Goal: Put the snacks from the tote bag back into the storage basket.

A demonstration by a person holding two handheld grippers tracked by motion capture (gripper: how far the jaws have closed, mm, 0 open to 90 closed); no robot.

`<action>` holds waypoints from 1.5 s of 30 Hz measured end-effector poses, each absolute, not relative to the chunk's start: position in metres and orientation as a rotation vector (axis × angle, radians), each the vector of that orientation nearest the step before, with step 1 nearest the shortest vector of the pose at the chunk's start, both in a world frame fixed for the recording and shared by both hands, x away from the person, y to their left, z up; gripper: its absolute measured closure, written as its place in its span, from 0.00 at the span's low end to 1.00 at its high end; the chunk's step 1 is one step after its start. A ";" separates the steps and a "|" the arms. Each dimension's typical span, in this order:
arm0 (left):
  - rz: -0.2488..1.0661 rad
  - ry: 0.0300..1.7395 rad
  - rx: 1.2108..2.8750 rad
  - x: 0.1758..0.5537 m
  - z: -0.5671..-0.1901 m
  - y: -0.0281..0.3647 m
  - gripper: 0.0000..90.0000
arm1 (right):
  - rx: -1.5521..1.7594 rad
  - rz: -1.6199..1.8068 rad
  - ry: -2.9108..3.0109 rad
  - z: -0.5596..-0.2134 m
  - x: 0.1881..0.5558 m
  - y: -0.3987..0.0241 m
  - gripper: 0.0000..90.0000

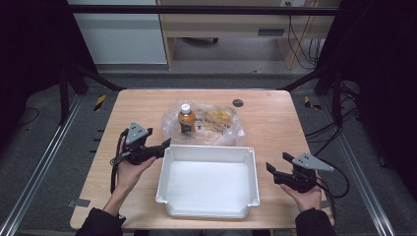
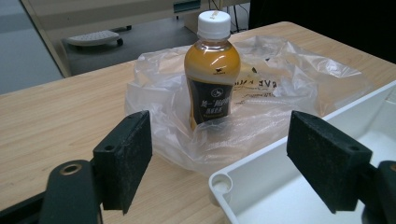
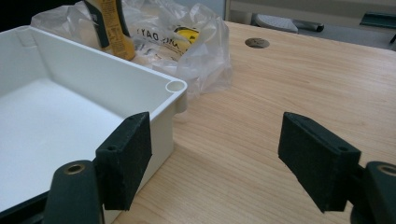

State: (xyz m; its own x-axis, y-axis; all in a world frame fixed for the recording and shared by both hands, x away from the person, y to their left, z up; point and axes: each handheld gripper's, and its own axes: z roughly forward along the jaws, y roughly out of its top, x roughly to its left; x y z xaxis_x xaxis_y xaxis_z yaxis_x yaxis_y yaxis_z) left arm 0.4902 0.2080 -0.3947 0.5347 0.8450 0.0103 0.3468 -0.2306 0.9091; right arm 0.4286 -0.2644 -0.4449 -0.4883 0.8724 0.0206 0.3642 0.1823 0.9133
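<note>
Wooden table [image 1: 275,118]: bottle [image 1: 186,118] upright on plastic bag [image 1: 216,123], at twelve o'clock of white tray [image 1: 206,179]. Left gripper [image 1: 166,144] jaws wide, empty, aimed at bottle. Right gripper [image 1: 271,169] wide, empty, three o'clock of tray.

Wood-grain table [image 1: 275,118]; glossy white plastic tray [image 1: 209,211]; crinkly clear bag [image 1: 221,129].

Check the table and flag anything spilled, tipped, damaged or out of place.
Nothing stands out. The bottle stands upright with its white cap on, in the crumpled clear plastic bag behind the white tray. No spill shows on the table. A yellow item lies inside the bag, too blurred to identify.
</note>
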 end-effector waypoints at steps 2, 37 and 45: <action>0.651 0.987 1.808 0.492 -0.393 0.206 0.25 | 1.154 1.279 1.945 -0.445 0.429 -0.264 0.29; 0.711 0.969 1.784 0.527 -0.383 0.177 0.30 | 1.145 1.277 1.954 -0.445 0.430 -0.261 0.28; 0.700 0.958 1.774 0.536 -0.382 0.168 0.35 | 1.145 1.278 1.950 -0.445 0.430 -0.261 0.28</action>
State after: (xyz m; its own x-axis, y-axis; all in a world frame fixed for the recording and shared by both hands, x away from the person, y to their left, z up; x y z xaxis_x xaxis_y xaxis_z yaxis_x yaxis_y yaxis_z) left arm 0.5363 0.1681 -0.3823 0.5257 0.8498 0.0390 0.2950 -0.2251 0.9286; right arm 0.4298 -0.2614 -0.4447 -0.4950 0.8688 0.0142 0.3598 0.1901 0.9135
